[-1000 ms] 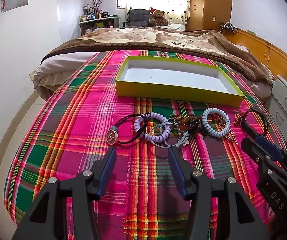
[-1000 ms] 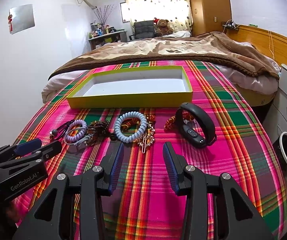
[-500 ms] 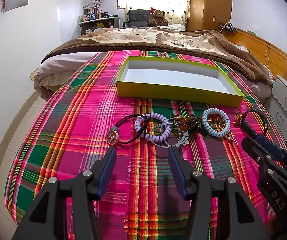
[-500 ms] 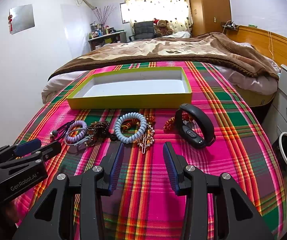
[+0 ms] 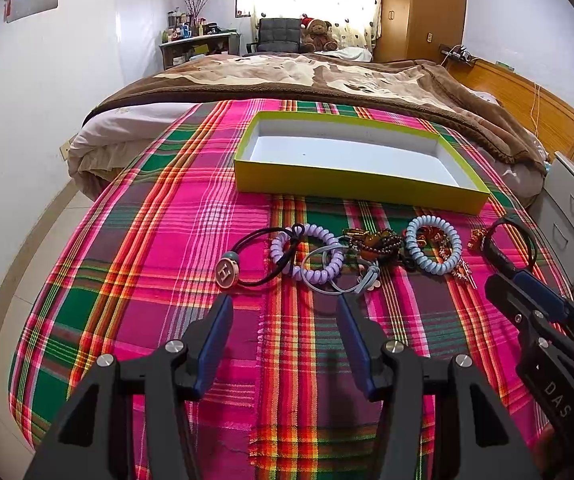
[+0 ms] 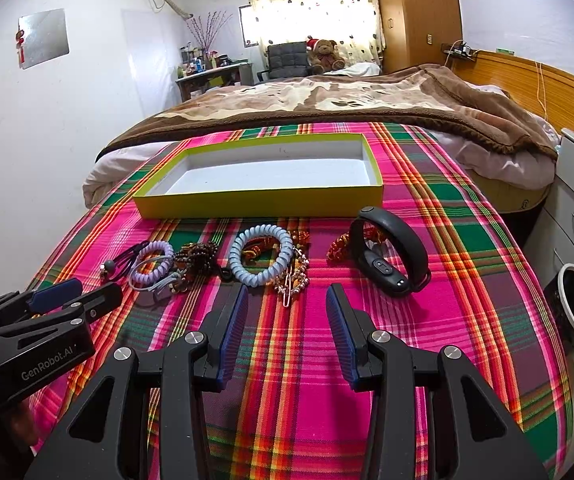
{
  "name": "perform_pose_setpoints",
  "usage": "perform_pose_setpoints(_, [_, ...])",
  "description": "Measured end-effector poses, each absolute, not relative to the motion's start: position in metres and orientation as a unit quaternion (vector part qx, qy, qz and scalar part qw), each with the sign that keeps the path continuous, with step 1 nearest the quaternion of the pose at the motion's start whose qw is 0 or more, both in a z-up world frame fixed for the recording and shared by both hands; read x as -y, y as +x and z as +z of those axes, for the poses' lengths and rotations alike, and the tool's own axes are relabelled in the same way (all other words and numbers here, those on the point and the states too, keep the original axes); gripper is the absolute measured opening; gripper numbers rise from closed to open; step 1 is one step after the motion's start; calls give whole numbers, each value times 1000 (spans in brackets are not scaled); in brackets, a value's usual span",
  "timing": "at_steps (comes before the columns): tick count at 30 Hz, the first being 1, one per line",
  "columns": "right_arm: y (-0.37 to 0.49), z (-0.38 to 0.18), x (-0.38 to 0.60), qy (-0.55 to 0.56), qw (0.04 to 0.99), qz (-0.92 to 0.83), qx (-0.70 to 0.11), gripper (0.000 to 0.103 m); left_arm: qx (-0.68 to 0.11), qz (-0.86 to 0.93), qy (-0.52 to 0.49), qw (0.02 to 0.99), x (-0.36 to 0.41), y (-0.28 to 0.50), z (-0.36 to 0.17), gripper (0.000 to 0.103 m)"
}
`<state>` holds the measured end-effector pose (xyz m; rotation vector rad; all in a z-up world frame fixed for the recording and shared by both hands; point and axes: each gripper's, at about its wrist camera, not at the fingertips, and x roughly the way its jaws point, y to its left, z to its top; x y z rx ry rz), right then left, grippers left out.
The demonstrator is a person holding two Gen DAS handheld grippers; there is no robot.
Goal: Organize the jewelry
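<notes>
Nothing had changed over the last second: at bottom centre our left gripper (image 5: 283, 300) and right gripper (image 6: 287, 290) stayed wide open and empty, the jewelry (image 6: 263, 256) mid-frame untouched, the box (image 6: 259, 202) beyond bare, sorting unstarted.

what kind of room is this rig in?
A bedroom, most likely in a home. The work surface is a bed covered by a plaid cloth and a brown blanket, with a wooden headboard to the right and a teddy bear on a chair by the curtained window.
</notes>
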<state>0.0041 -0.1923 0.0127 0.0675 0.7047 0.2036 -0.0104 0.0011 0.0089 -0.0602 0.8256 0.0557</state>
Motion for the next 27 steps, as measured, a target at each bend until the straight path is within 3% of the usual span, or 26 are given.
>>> perform_pose_setpoints(16, [7, 21, 208, 43, 939, 101, -326, 42, -406, 9, -40, 913, -9, -6, 11, 56])
perform_pose_setpoints(18, [8, 25, 218, 51, 941, 96, -321, 50, -406, 0, -51, 912, -13, -5, 12, 56])
perform_pose_setpoints(27, [30, 26, 253, 47, 939, 58, -337, 51, -410, -35, -94, 906, -37, 10, 12, 56])
